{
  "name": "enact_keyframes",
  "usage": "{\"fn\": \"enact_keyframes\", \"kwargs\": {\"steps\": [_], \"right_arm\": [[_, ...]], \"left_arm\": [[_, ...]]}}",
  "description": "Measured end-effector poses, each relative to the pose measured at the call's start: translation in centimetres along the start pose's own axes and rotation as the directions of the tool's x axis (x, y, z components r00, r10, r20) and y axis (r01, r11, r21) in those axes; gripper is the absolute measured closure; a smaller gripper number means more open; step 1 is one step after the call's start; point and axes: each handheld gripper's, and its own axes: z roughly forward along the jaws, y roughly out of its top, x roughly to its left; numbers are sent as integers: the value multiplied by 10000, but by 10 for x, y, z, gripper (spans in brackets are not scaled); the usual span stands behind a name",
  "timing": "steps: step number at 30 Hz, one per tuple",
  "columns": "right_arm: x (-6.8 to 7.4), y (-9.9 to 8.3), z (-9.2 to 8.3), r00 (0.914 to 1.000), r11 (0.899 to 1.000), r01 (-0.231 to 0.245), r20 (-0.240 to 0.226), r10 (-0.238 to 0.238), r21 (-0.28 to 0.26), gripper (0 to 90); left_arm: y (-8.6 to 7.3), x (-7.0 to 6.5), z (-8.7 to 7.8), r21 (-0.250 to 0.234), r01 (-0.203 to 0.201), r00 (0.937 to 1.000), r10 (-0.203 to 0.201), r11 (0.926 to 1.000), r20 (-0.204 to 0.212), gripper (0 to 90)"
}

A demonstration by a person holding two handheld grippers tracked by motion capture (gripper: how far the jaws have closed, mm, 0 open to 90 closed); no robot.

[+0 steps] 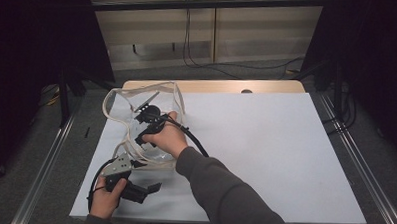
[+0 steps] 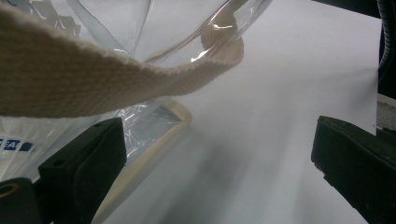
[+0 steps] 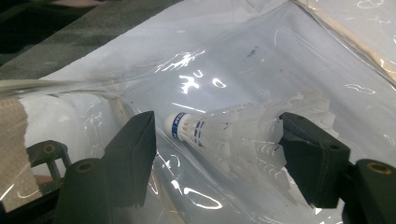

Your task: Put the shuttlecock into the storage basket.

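A clear plastic bag (image 1: pixel 118 100) with cream webbing edges lies at the table's left. My right gripper (image 1: pixel 145 121) reaches inside it. In the right gripper view a white shuttlecock (image 3: pixel 224 133) with a blue-banded cork lies on the bag's plastic (image 3: pixel 261 60) between the parted jaws of my right gripper (image 3: pixel 217 149); the left jaw stands clear of the cork and the feathers lie against the right jaw. My left gripper (image 1: pixel 151 189) rests near the front edge, just below the bag. Its jaws (image 2: pixel 219 154) stand wide open with nothing between them, beside the bag's corner (image 2: pixel 140 126) and under a cream strap (image 2: pixel 93 79).
A white sheet (image 1: pixel 265 144) covers the table, with a strip of wood (image 1: pixel 212 85) showing at the far edge. Metal rails (image 1: pixel 360 162) run along both sides of the table, and cables (image 1: pixel 248 66) lie on the floor behind it.
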Motion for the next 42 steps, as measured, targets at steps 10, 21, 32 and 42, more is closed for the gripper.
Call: {"fn": "enact_keyframes", "kwargs": {"steps": [10,21,32,42], "right_arm": [[-2,1,-10,9999,9999,-90,130,92,-147,244],[-8,0,-29,9995,9989,32,301,-18,-468,193],[-15,-7,-42,9999,9965,155,-10,-157,-817,184],[-16,-12,-55,9980,9937,305,-521,-363,-1074,151]], "left_arm": [[0,0,0,-9,-2,10000,2,10000,0,33],[0,-1,1,34,19,10000,-19,10000,28,32],[1,-1,2,65,-22,10000,21,10000,26,33],[1,-2,1,44,-20,10000,20,10000,-27,33]]}}
